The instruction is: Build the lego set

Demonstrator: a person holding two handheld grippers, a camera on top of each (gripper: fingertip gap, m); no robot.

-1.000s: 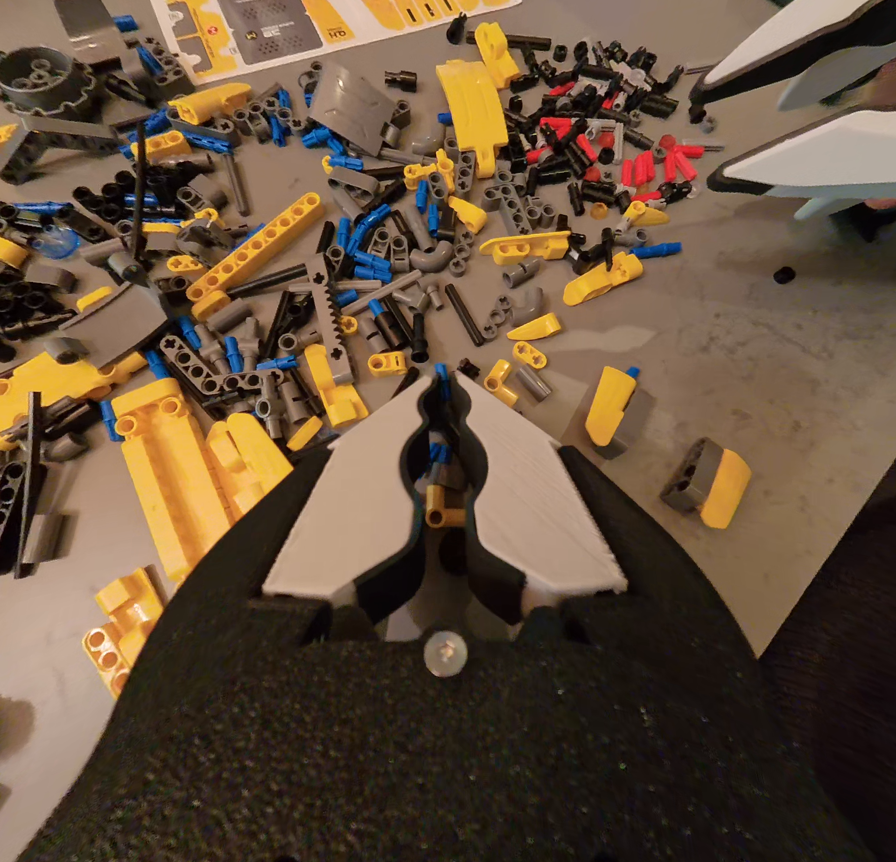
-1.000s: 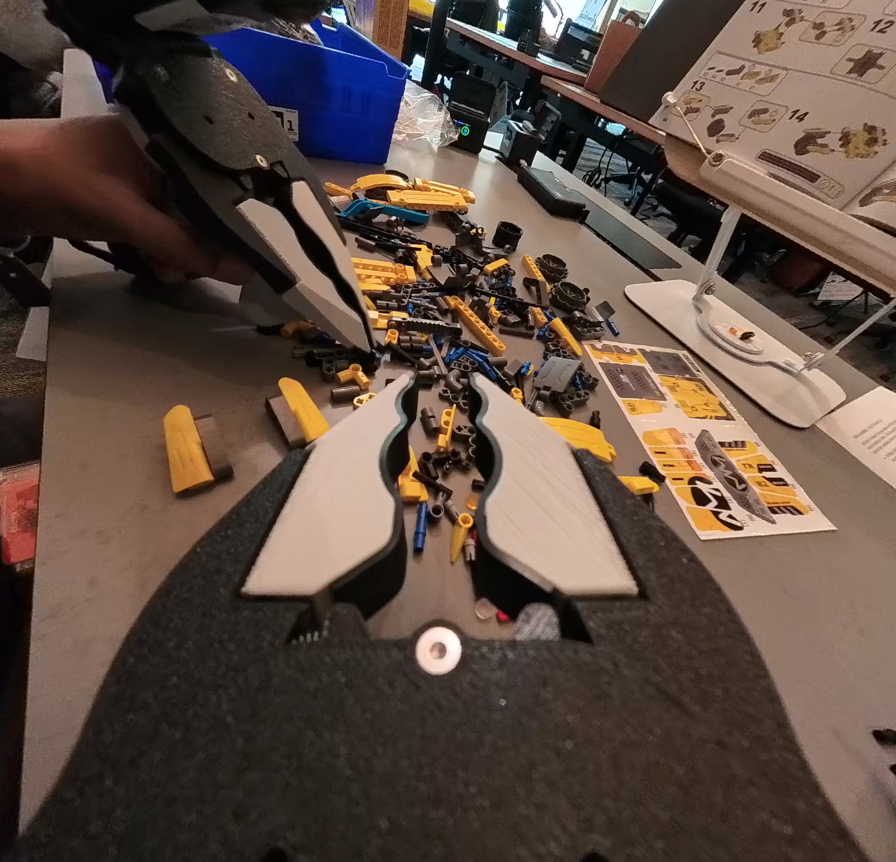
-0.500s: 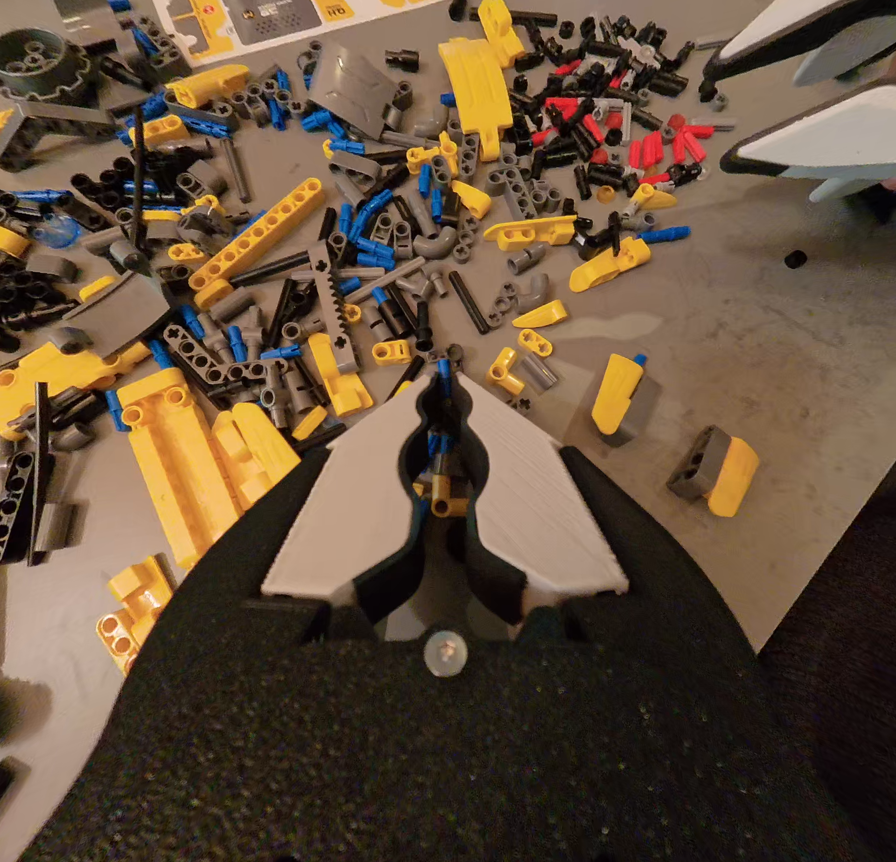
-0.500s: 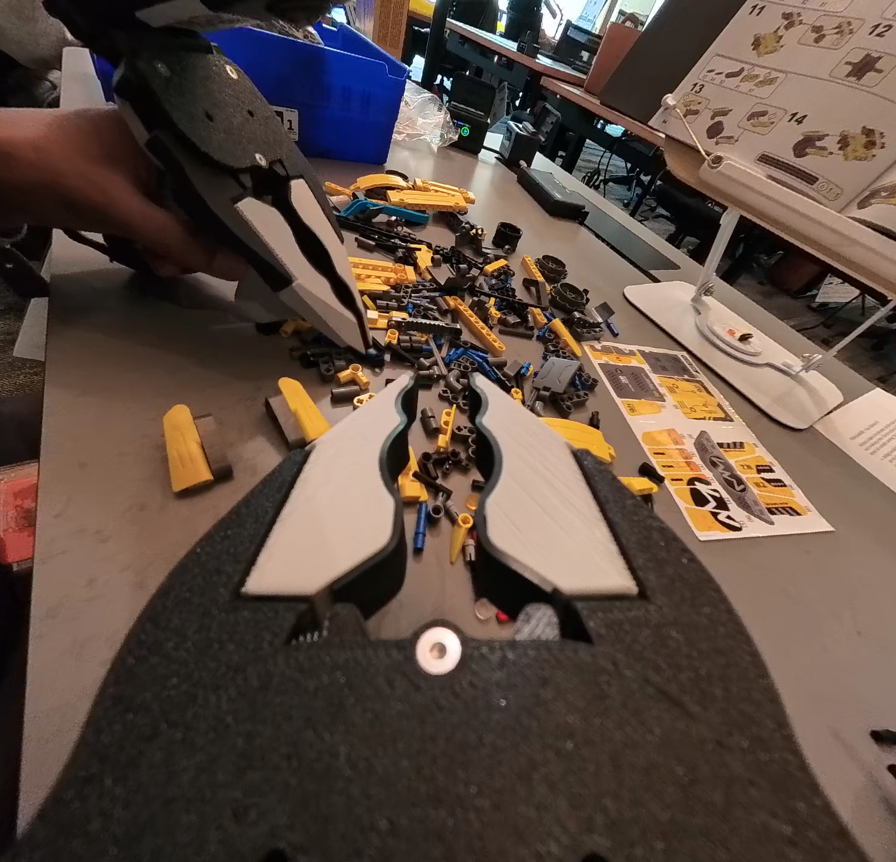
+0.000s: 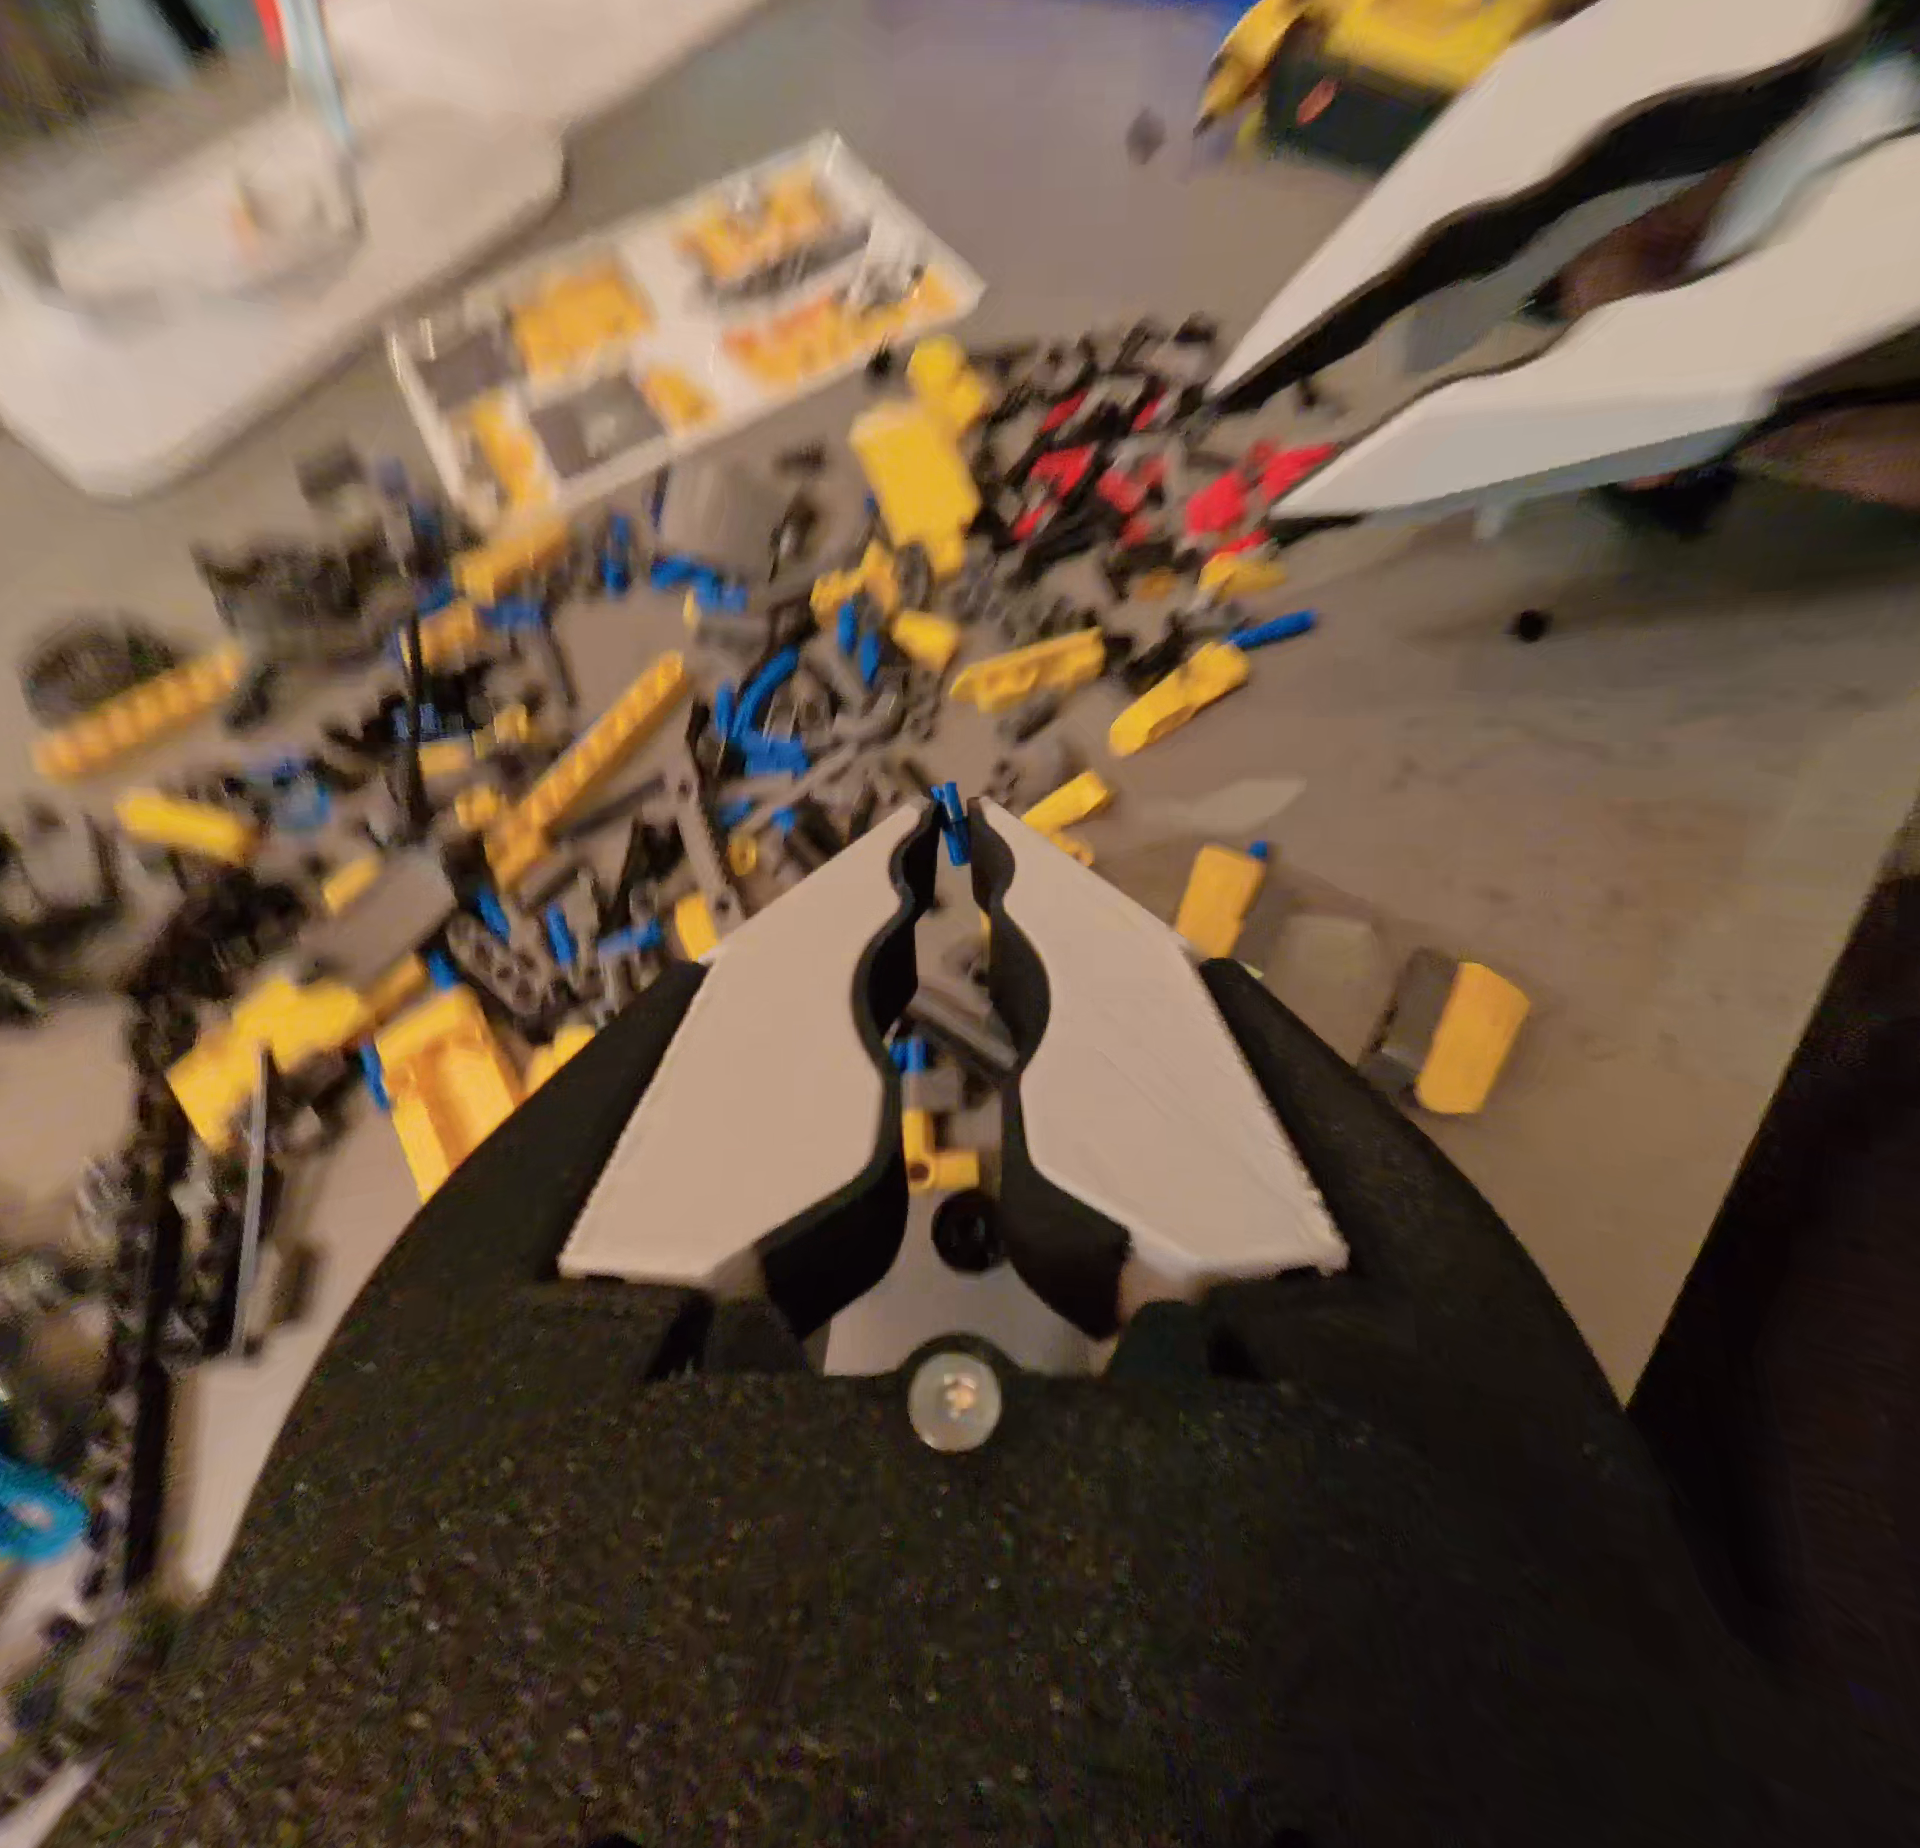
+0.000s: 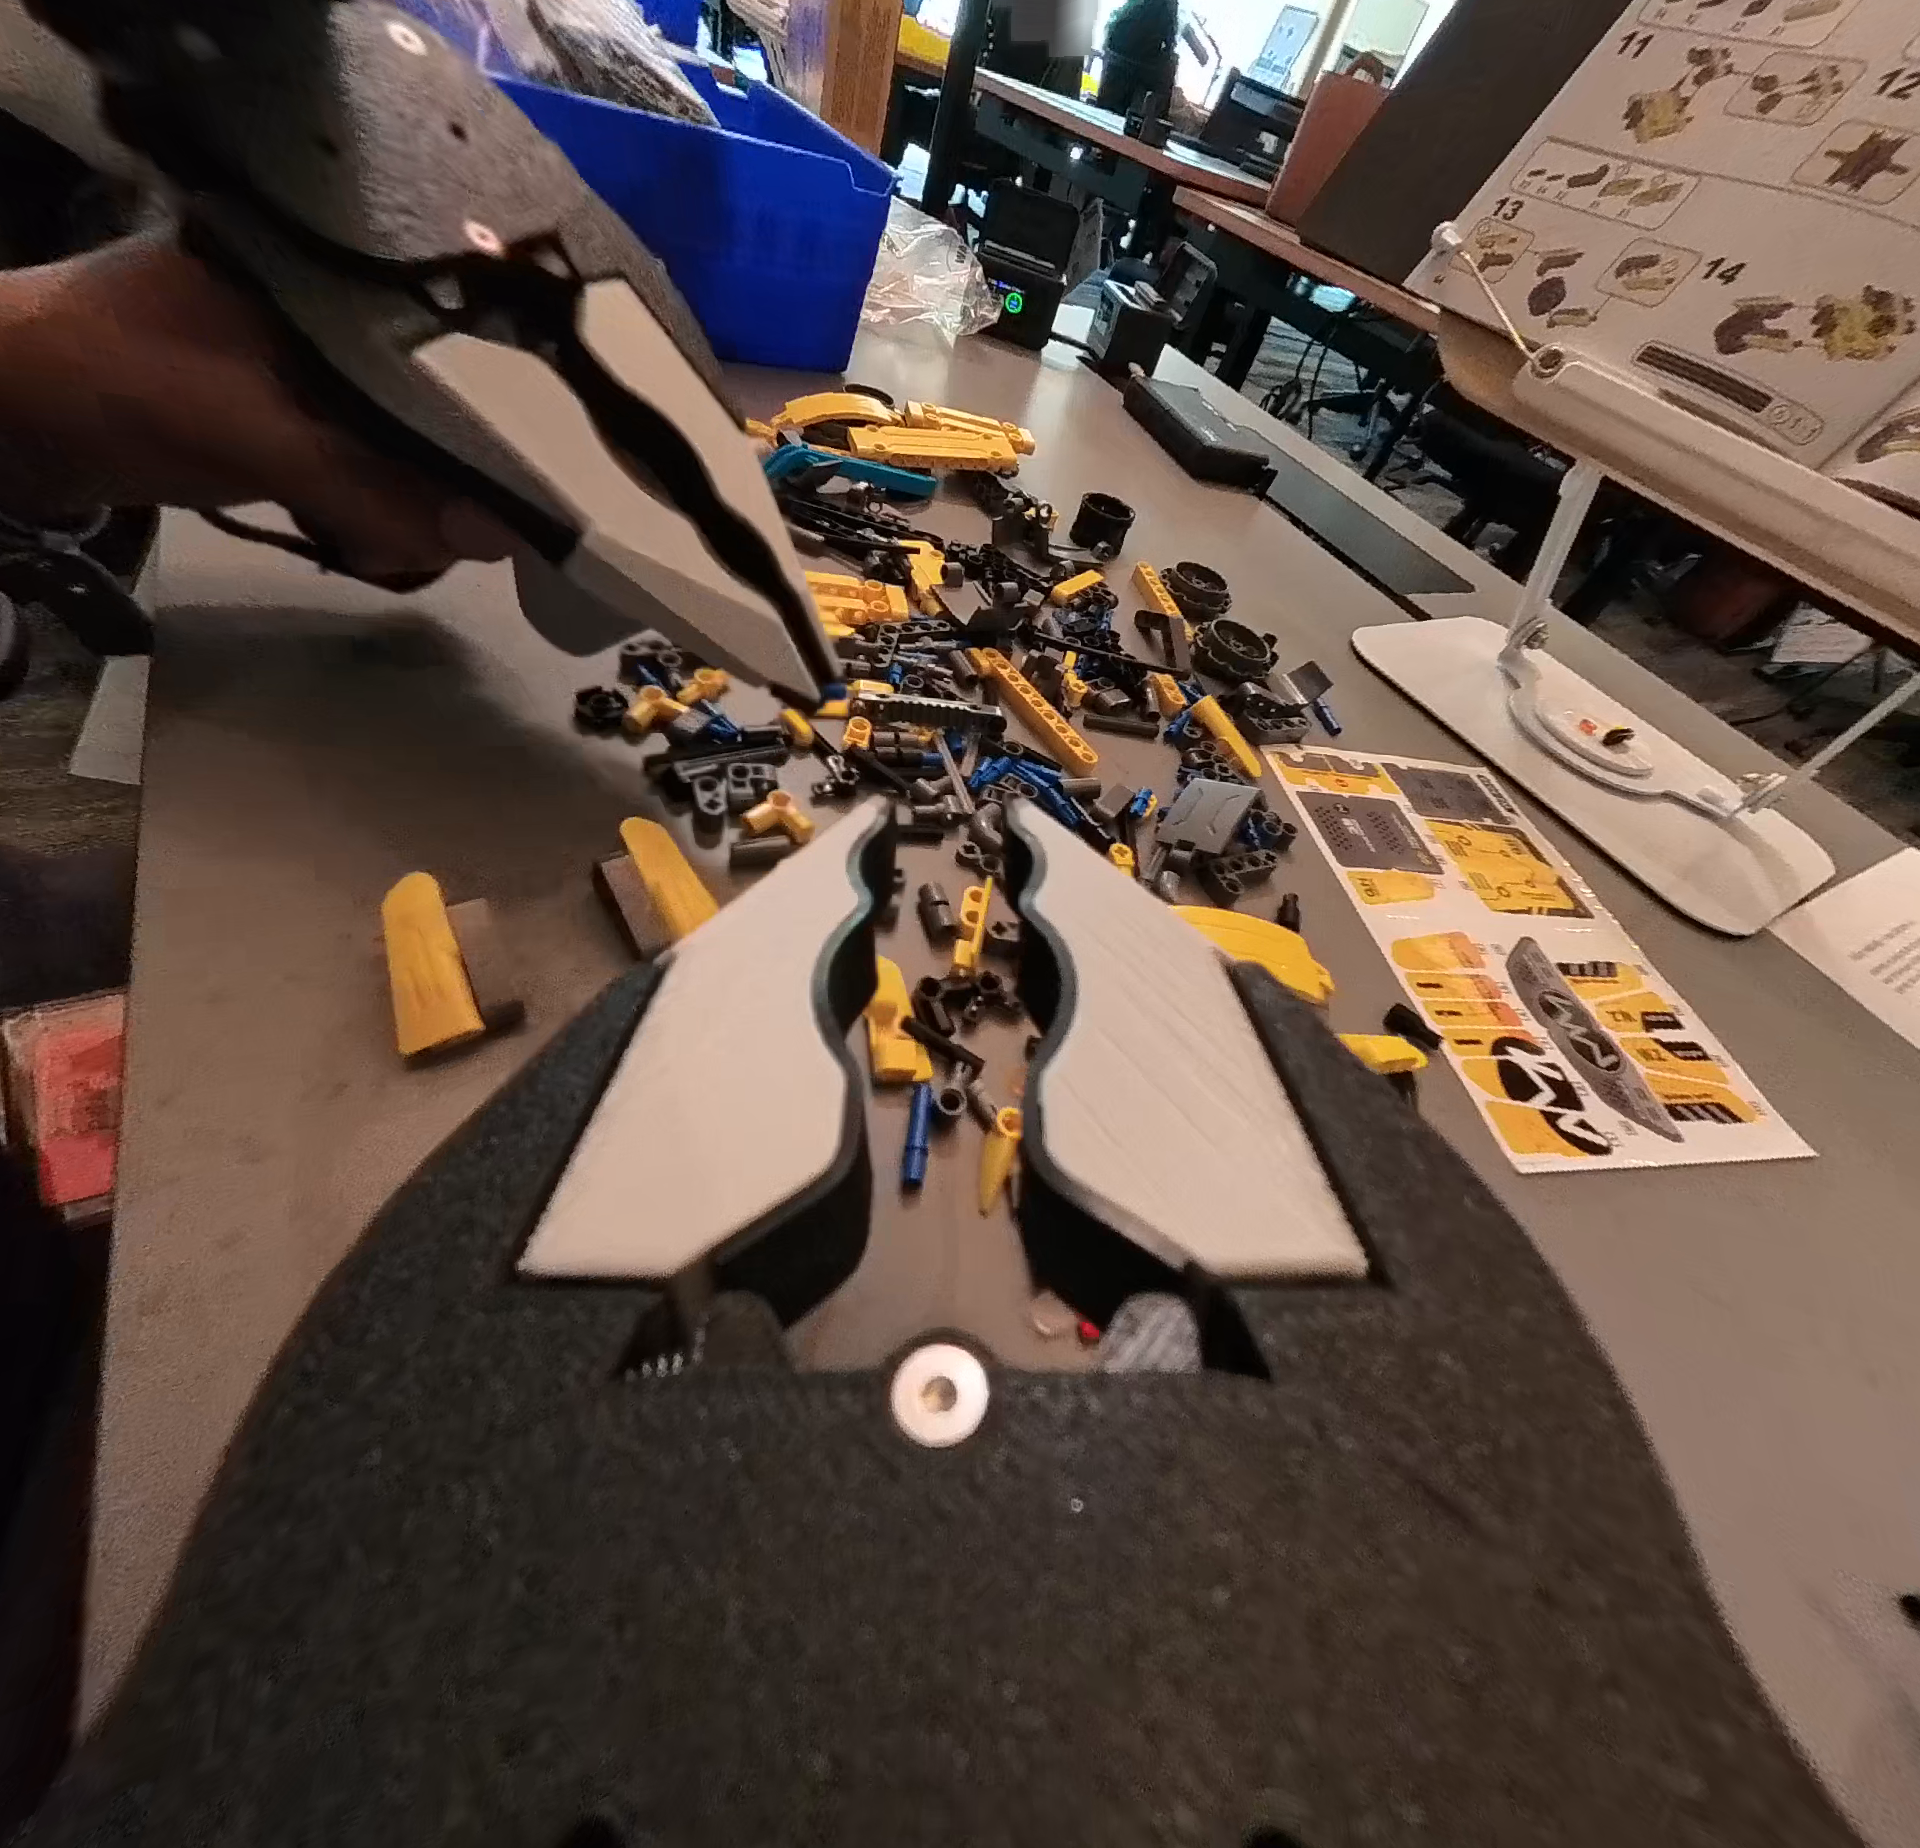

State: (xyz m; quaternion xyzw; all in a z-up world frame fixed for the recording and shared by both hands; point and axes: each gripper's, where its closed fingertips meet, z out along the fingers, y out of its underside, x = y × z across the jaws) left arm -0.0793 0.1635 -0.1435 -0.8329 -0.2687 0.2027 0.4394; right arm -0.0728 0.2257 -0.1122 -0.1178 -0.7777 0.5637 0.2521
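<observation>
Left hand-held gripper point(image 5: 951, 830) pinched nearly closed on a small blue pin point(image 5: 950, 834), raised over the brick pile point(image 6: 997, 718) on the counter point(image 6: 312, 759). Right hand-held gripper point(image 6: 948, 822) parted, empty. Most pieces lie loose, unassembled.

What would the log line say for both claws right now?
left claw: shut on blue pin, above brick pile | right claw: open, empty, over the pile | table: grey

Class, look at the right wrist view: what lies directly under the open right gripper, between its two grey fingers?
Between the right gripper's fingers: a blue plastic pin, a yellow pointed piece and small black connectors on the grey table. Whatever lies beneath the fingers is hidden.
</observation>
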